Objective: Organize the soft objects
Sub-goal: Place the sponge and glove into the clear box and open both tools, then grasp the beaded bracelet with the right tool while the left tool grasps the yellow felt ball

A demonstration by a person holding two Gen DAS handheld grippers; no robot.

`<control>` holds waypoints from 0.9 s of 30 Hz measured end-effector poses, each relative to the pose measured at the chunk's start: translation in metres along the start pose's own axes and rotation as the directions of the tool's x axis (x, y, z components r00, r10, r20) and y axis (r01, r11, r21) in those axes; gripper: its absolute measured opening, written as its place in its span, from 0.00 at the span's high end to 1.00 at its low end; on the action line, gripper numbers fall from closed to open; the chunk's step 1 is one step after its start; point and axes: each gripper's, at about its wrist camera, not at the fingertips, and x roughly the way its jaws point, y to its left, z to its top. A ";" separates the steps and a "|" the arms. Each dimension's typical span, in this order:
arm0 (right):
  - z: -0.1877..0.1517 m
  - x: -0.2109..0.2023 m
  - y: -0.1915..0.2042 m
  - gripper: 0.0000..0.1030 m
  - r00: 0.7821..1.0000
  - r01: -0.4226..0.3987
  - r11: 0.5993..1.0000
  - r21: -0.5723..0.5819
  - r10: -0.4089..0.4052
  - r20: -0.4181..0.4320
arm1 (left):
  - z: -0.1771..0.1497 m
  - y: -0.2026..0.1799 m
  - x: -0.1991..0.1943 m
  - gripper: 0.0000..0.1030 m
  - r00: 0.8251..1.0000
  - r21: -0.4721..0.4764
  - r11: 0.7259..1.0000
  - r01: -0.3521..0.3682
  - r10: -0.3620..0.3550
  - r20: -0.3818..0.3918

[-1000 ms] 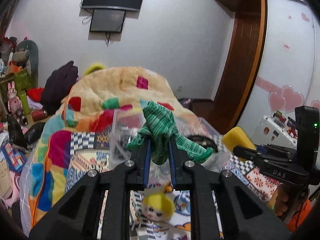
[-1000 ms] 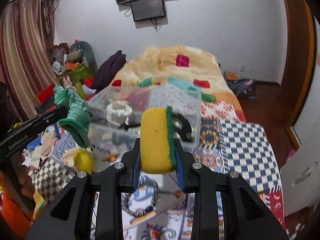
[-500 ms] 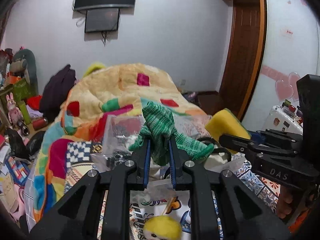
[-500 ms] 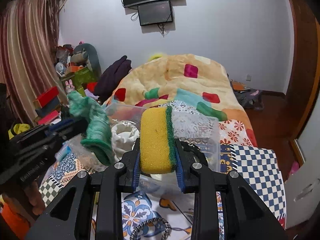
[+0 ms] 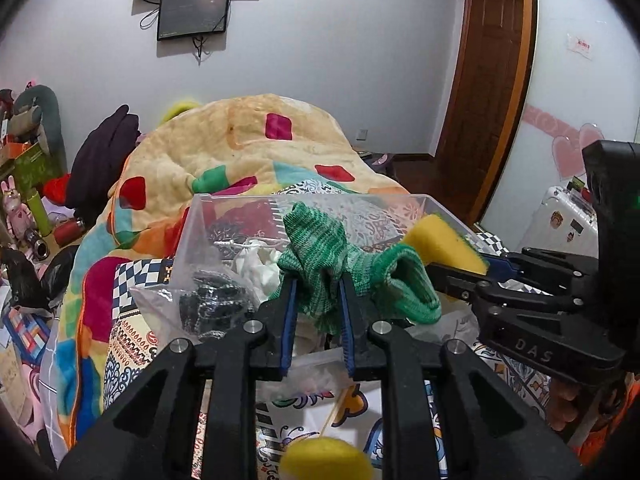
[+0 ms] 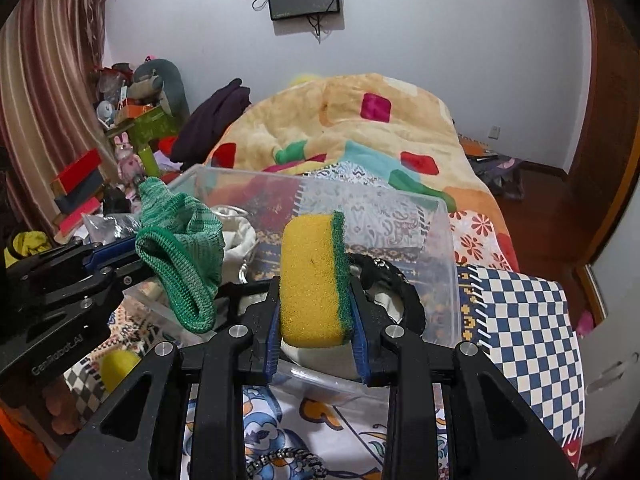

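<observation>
Left tongs [image 5: 316, 300] clamp the green sock [image 5: 320, 248] (cuff drooping); right tongs [image 6: 316, 320] squeeze the sponge [image 6: 314, 276] over the clear bin [image 6: 448, 264].

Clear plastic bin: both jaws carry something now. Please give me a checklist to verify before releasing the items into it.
1. Left gripper holds the green sock firmly: ok, jaws shut on it.
2. Right gripper holds the yellow sponge firmly: ok, jaws shut on it.
3. Sock above the clear plastic bin: ok, it hangs near the front wall in the left wrist view.
4. Sponge above the bin opening: ok, it is over the near rim in the right wrist view.
5. Free room inside: ok, white cloth and a black ring lie there, with bare floor between.
6. Grippers apart from each other: cannot tell, they look close.
</observation>
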 end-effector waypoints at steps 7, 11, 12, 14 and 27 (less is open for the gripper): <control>-0.001 -0.002 0.005 0.60 1.000 0.024 0.999 -0.039 -0.024 0.002 | -0.002 -0.003 -0.003 0.69 1.000 -0.004 1.000 0.022 -0.022 -0.020; 0.001 -0.011 0.005 0.56 0.999 0.037 0.998 -0.046 -0.035 0.028 | -0.001 -0.002 -0.014 0.67 1.000 -0.011 1.000 0.026 -0.026 -0.001; 0.001 -0.014 0.004 0.55 0.999 0.037 0.998 -0.046 -0.036 0.036 | 0.000 -0.002 -0.017 0.65 1.000 -0.011 1.000 0.026 -0.026 0.007; 0.002 -0.020 0.004 0.46 0.998 0.036 0.999 -0.041 -0.034 0.049 | 0.000 -0.003 -0.027 0.55 0.999 -0.009 1.000 0.029 -0.028 0.033; -0.005 -0.055 -0.005 0.27 0.991 0.041 0.999 -0.015 -0.039 0.125 | -0.012 -0.003 -0.068 0.35 0.996 -0.006 1.000 0.014 -0.013 0.094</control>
